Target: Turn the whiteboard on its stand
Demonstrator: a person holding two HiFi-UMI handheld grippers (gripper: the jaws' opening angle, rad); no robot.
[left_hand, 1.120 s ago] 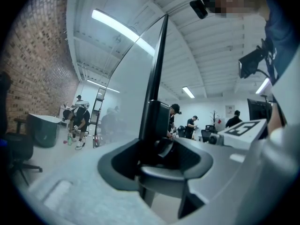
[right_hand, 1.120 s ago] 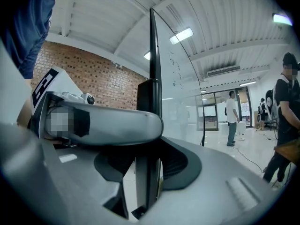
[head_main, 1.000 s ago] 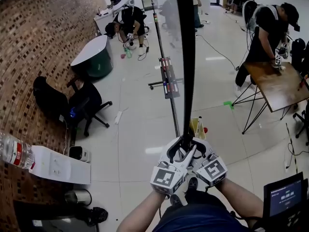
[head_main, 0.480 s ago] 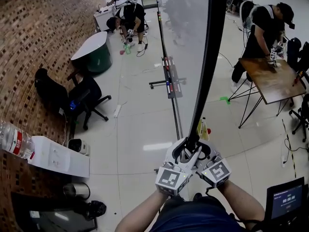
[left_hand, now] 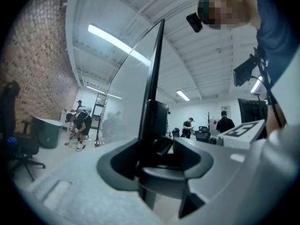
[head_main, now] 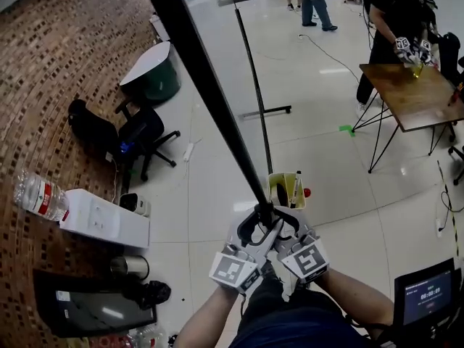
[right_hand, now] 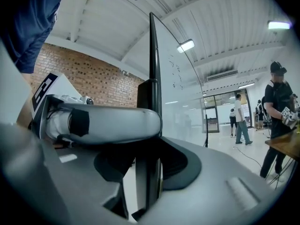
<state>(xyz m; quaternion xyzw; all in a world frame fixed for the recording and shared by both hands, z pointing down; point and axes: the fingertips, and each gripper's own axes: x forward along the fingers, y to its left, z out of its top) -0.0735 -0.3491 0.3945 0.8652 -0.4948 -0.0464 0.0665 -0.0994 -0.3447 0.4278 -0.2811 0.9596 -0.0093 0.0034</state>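
Both tools meet on one edge of the large glossy white whiteboard (head_main: 217, 35). Its black frame (head_main: 212, 100) rises from them and slants away to the top left of the head view. The left gripper (head_main: 255, 220) has that frame edge between its two pale grey jaws. They stand roughly half apart, no wider than the frame is thick, and close on it from both sides. In the left gripper view the dark bar stands straight up out of the jaws, with the board's sheen spreading to its left. The right gripper (head_main: 284, 219) sits just beside the left one and clamps the same edge in the same way, its jaws parted only by the frame. In the right gripper view the white surface runs off to the right. Beyond the hands the black stand (head_main: 267, 110), a thin bar with a cross foot, rests on the pale tiled floor (head_main: 217, 194). Just past the grippers is a small tray (head_main: 286, 189) holding what looks like a yellow bottle and a few markers, though it is too small to be sure. A red brick wall (head_main: 65, 85) fills the left side, with a black office chair (head_main: 141, 136) near it. Lower down, a clear plastic water bottle (head_main: 40, 194) sits beside a white box (head_main: 105, 223). At the upper right a person in dark clothes (head_main: 395, 13) bends over a brown wooden table (head_main: 406, 93).
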